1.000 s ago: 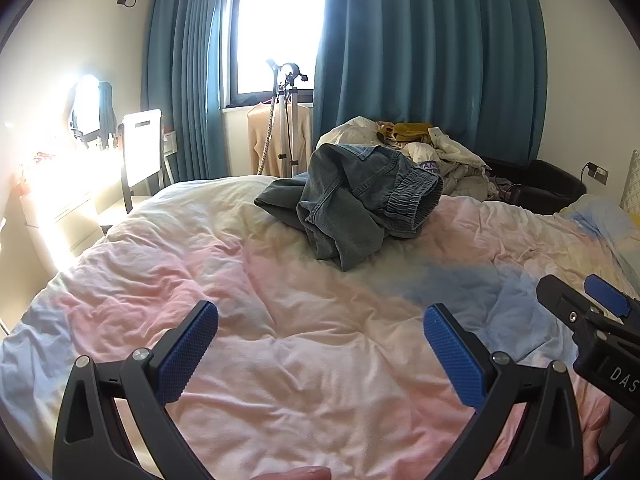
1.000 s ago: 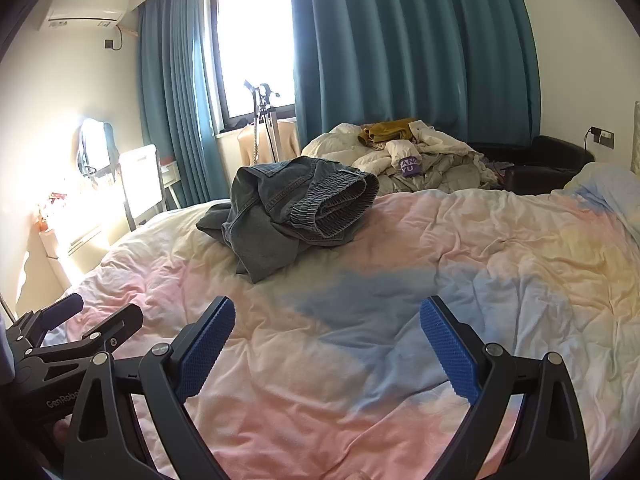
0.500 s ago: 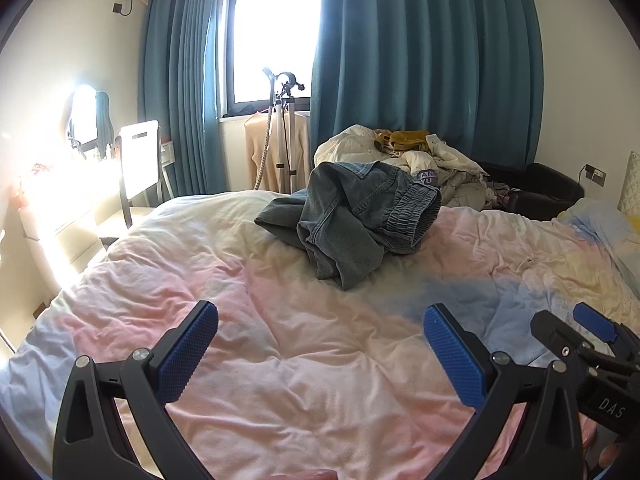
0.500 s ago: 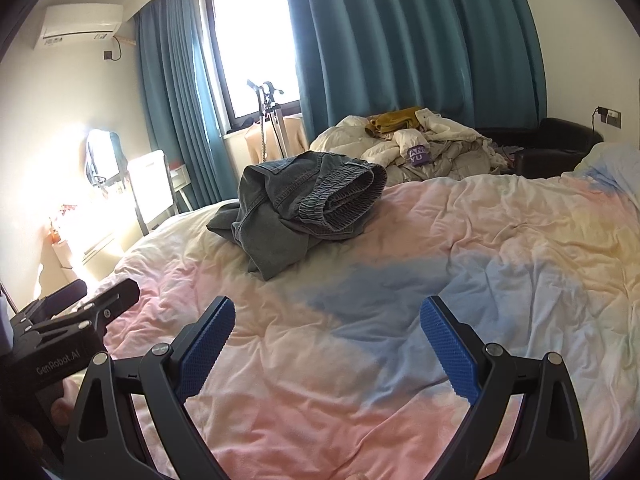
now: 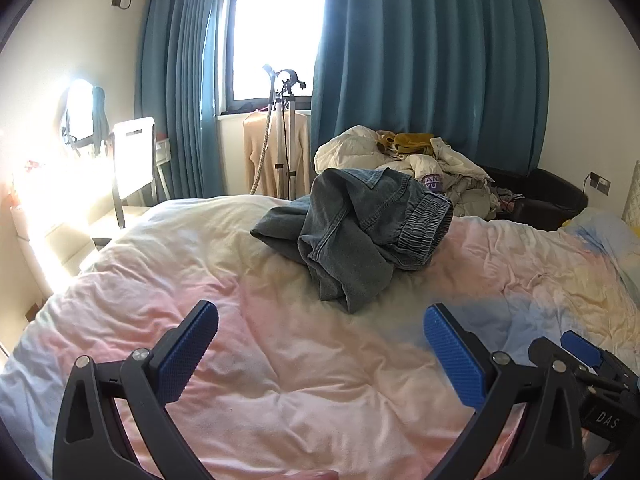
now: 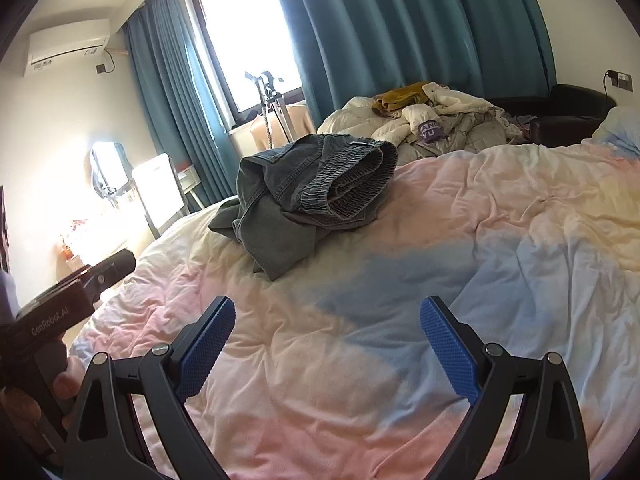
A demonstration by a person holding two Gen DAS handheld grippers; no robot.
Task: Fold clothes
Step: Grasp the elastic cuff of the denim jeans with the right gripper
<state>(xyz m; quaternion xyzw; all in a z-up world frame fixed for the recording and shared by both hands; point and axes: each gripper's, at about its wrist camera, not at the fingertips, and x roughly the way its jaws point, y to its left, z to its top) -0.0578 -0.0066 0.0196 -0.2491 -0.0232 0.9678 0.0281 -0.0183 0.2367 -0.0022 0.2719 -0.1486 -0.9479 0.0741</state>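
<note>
While both tongs [image 5: 320,344] [image 6: 327,336] gape, crumpled jeans [image 5: 356,232] mid-duvet [image 5: 280,380], surrounded by bare cover

The jeans [image 5: 360,228] are grey-blue denim, matt and a little rough, with a gathered elastic waistband. The duvet [image 5: 280,360] is soft matt cotton cloth, wrinkled, in pale pink, blue and yellow. The left gripper [image 5: 320,354] and right gripper [image 6: 326,346] have matt black plastic arms with small metal pins, and their pads [image 6: 450,350] are blue with a fine rough texture. The curtains [image 5: 432,60] are heavy matt teal cloth.
</note>
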